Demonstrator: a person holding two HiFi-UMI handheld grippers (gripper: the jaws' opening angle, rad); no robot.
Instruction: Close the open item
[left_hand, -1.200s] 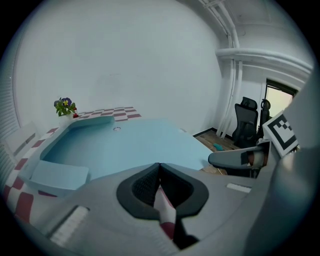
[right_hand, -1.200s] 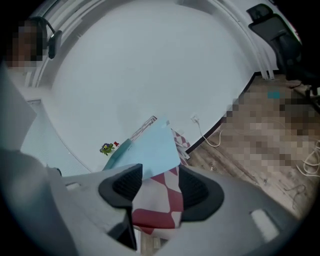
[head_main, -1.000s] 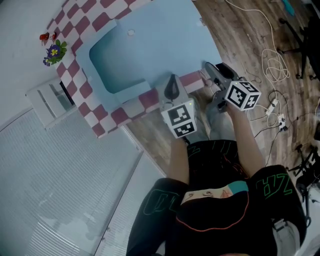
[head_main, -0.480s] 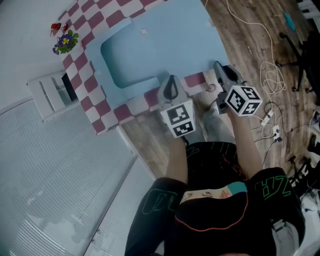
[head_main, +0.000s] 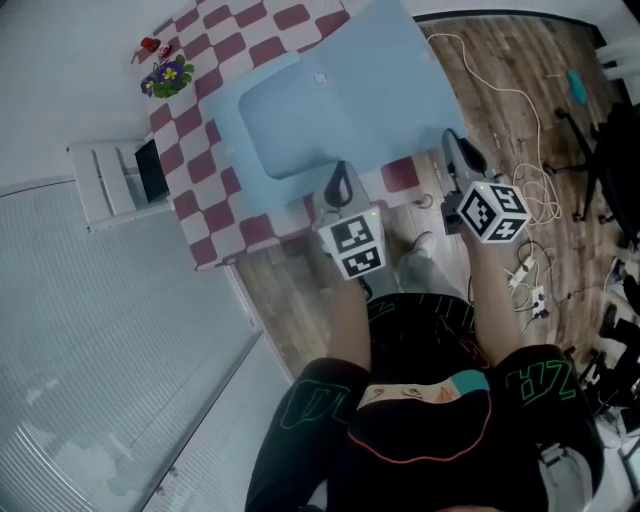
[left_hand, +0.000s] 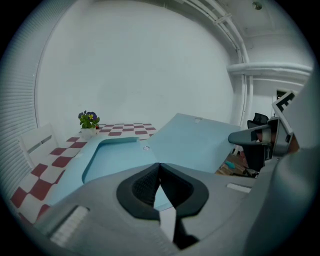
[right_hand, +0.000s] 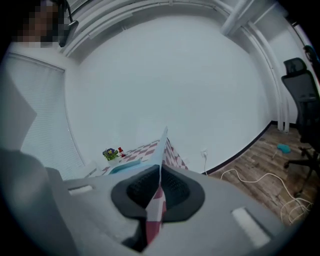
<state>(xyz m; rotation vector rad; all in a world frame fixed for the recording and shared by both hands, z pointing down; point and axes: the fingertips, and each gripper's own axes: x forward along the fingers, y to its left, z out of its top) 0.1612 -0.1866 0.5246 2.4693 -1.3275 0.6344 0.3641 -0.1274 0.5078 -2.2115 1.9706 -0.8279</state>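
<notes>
The open item (head_main: 290, 120) is a big flat case, light blue inside and red-and-white checked outside, with a recessed tray (left_hand: 115, 160) and a wide flap (head_main: 385, 85) on the right. My right gripper (head_main: 455, 150) holds that flap's near right edge. Its jaws have just been closing, and in the right gripper view the thin sheet (right_hand: 162, 145), blue on one face and checked on the other, stands upright between the pads of the right gripper (right_hand: 160, 172). My left gripper (head_main: 341, 180) hovers at the case's front border. In its own view the left gripper (left_hand: 159, 167) has its jaws meeting at the tips, with nothing seen between them.
A small pot of flowers (head_main: 168, 75) stands at the case's far left corner, next to a white slatted rack (head_main: 110, 180). White cables (head_main: 520, 190) and a power strip (head_main: 525, 275) lie on the wooden floor to the right. A black office chair (right_hand: 300, 100) stands further right.
The right gripper's jaws have closed on the flap's edge and lifted it. Both grippers sit higher and further along the case's front edge, and the head view has shifted.
</notes>
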